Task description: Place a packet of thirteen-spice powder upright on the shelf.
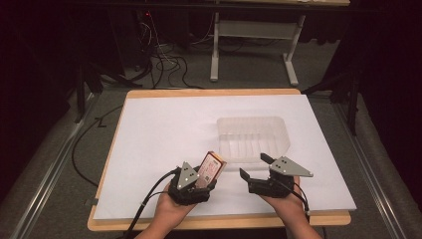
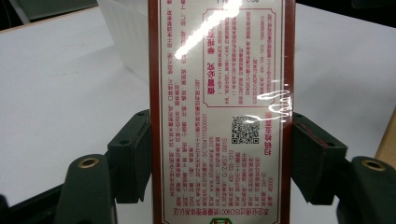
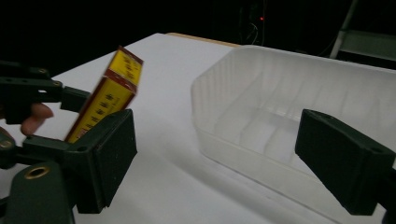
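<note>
**Box gripped on the left, tray waiting on the right**

The left gripper (image 1: 195, 180) is clamped on a slim red-and-yellow box (image 1: 211, 168), its pads pressing the two long narrow edges so the broad printed face looks back up the jaws; in the left gripper view that face (image 2: 222, 112) runs up between the two black pads, glossy with wrap and catching the lamp. Held by the edges like this, the box cannot twist out, and its far end stays free to go in first; it leans away and to the right, toward the clear plastic tray (image 1: 253, 137), which sits on the white sheet (image 1: 159, 129) right of centre, well clear of the table's wooden rim (image 1: 219, 220).

The box is off the sheet, near the front edge of the table, just left of the tray's near-left corner; nothing touches it but the pads.

The right gripper (image 1: 255, 168) stands wide with nothing between its jaws, near the tray's near wall; from its own camera the tray (image 3: 299, 116) shows empty, ribbed along the floor, and the box (image 3: 108, 95) tilts in at the left. My guess is that this hand waits to steady the light tray, which could skid when the box is set down; whether it touches the tray's wall yet I cannot tell.
</note>
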Demonstrator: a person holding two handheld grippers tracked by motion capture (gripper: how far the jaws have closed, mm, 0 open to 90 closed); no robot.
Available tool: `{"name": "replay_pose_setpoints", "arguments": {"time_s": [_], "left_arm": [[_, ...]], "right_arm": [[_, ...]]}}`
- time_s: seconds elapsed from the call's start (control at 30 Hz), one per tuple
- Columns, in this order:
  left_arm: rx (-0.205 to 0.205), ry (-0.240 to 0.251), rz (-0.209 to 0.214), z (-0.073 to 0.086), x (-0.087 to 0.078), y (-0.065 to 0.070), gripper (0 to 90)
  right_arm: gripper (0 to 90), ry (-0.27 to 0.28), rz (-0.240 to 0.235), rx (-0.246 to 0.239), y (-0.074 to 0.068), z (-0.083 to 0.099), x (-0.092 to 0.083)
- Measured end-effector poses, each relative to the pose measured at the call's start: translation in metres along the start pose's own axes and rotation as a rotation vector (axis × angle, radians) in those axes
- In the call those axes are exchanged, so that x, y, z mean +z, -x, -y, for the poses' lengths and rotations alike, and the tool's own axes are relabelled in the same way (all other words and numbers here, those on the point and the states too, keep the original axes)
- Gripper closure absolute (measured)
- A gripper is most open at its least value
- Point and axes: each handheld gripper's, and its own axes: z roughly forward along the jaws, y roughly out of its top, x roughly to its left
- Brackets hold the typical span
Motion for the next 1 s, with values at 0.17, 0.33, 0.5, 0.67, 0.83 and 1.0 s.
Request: {"name": "replay_pose_setpoints", "arguments": {"time_s": [0.17, 0.33, 0.5, 0.67, 0.83, 1.0], "left_arm": [[0.006, 0.006, -0.006, -0.001, 0.004, 0.004, 32.5], [0.015, 0.010, -0.001, -0.001, 0.009, 0.012, 32.5], [0.030, 0.016, 0.014, -0.003, 0.012, 0.022, 32.5], [0.030, 0.024, 0.027, -0.003, 0.013, 0.030, 32.5], [0.032, 0.034, 0.028, -0.003, 0.012, 0.035, 32.4], [0.029, 0.045, 0.027, -0.004, 0.011, 0.036, 32.5]], "right_arm": [[13.1, 0.003, -0.038, 0.001, -0.011, -0.003, 0.006], [13.2, 0.008, -0.067, 0.003, -0.019, -0.006, 0.011], [15.5, 0.005, -0.095, 0.016, -0.025, -0.006, 0.016], [18.2, 0.004, -0.115, 0.025, -0.030, -0.005, 0.020], [22.2, -0.004, -0.133, 0.037, -0.033, -0.003, 0.022], [26.6, -0.009, -0.146, 0.051, -0.033, 0.000, 0.024]]}}
